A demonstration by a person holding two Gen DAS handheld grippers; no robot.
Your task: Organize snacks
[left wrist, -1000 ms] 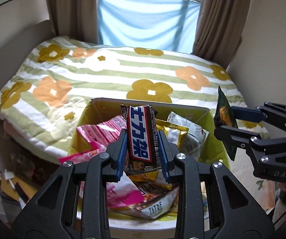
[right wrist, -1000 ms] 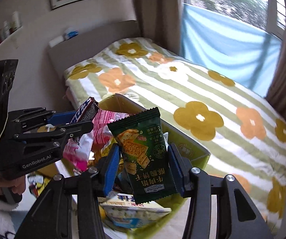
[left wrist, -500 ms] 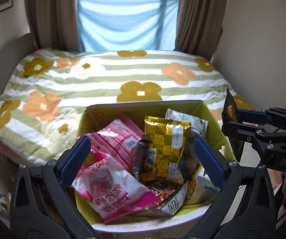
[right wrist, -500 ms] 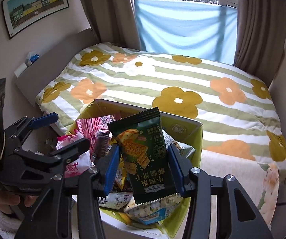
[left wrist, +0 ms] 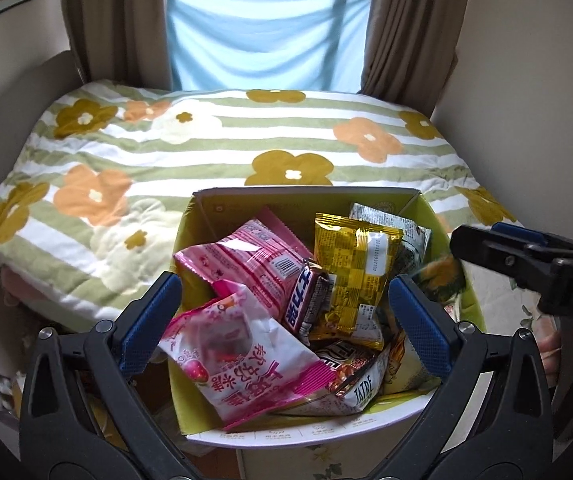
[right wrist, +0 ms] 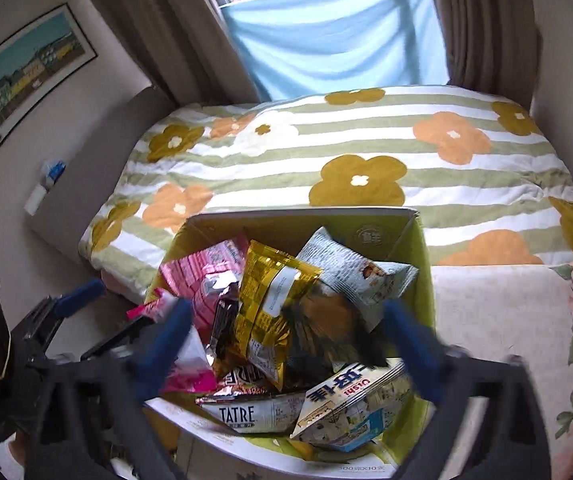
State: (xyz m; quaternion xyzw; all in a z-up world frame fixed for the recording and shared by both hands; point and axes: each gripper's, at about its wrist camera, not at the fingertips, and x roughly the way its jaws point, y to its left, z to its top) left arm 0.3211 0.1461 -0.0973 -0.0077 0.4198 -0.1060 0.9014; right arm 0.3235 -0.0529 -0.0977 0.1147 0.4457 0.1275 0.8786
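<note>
Bedroom daylight is falling on a yellow-green cardboard box [left wrist: 468, 300] that is sitting at the foot of the bed, packed with snacks. Nearest the left wrist camera, the left gripper [left wrist: 282, 316] is hovering over the box with its blue-padded fingers [left wrist: 148, 322] spread wide and nothing between them. Below it a pink strawberry packet [left wrist: 246, 356] is lying on top of the pile, and a TATRE packet [left wrist: 360, 390] is poking out beside it at the near rim. Just behind, a dark chocolate bar with blue lettering [left wrist: 306, 306] is wedging between a pink striped bag [left wrist: 254, 264] and a gold foil packet [left wrist: 350, 276].

From the right wrist camera, the right gripper [right wrist: 286, 350] is blurring as its jaws are opening, and a dark green cracker packet [right wrist: 328, 328], itself smeared, is probably dropping free between them onto the heap; no pad is pressing on it. A white and blue packet [right wrist: 350, 408] is resting at the near corner, and a grey-white bag [right wrist: 352, 270] is leaning toward the far wall of the box.

Farther back, a floral striped quilt [left wrist: 214, 148] is covering the bed, with a blue cloth [left wrist: 262, 36] hanging at the window between brown curtains [left wrist: 114, 16], and a framed picture [right wrist: 26, 72] is hanging on the left wall.
</note>
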